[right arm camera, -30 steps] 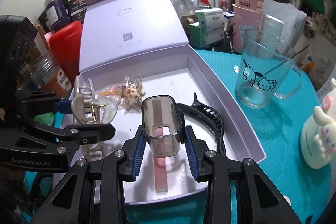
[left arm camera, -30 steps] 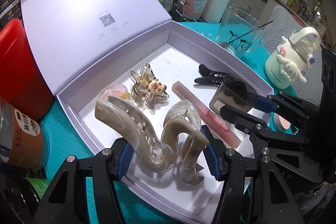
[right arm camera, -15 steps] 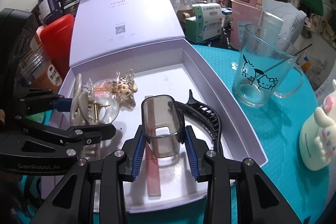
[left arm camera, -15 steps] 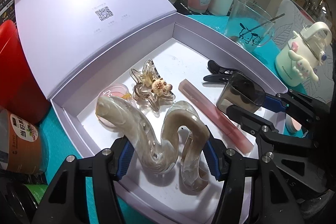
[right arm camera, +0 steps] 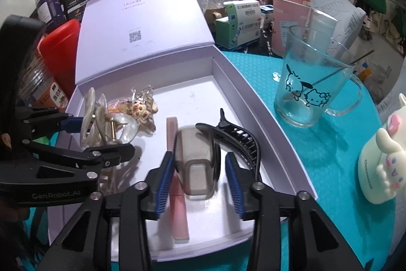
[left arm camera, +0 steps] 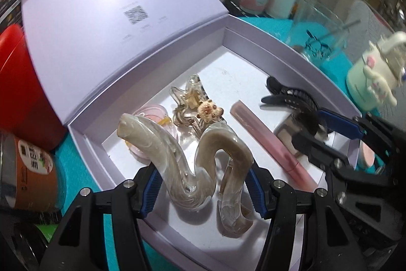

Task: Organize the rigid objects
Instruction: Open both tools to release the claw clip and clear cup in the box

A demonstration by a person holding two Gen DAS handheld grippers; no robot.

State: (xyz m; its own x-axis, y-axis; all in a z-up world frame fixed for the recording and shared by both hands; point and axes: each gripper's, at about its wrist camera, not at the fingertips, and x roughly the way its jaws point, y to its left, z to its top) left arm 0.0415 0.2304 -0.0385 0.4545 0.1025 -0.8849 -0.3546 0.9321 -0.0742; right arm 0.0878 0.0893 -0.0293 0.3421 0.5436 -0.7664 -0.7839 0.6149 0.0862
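Note:
My left gripper (left arm camera: 203,187) is shut on a large beige marbled hair claw (left arm camera: 182,164), held low over the near left part of the open lavender box (left arm camera: 152,67). In the right wrist view, this left gripper (right arm camera: 101,139) and the hair claw (right arm camera: 94,123) show at the left. My right gripper (right arm camera: 200,174) hovers over the box's front, its jaws opening. A smoky grey translucent case (right arm camera: 195,164) lies on the box floor between them, with a gap at the right pad. A pink stick (right arm camera: 175,194) lies just left of the case.
In the box (right arm camera: 277,151) lie a black hair clip (right arm camera: 238,139) and a clear star clip with a bear (right arm camera: 142,108). On the teal mat to the right stand a cartoon glass mug (right arm camera: 309,88) and a white character bottle (right arm camera: 380,169). A red container (right arm camera: 58,47) and jars crowd the left.
The right gripper's jaws have spread and the grey case, held upright before, now lies on the box floor. The left gripper still grips the hair claw, barely moved.

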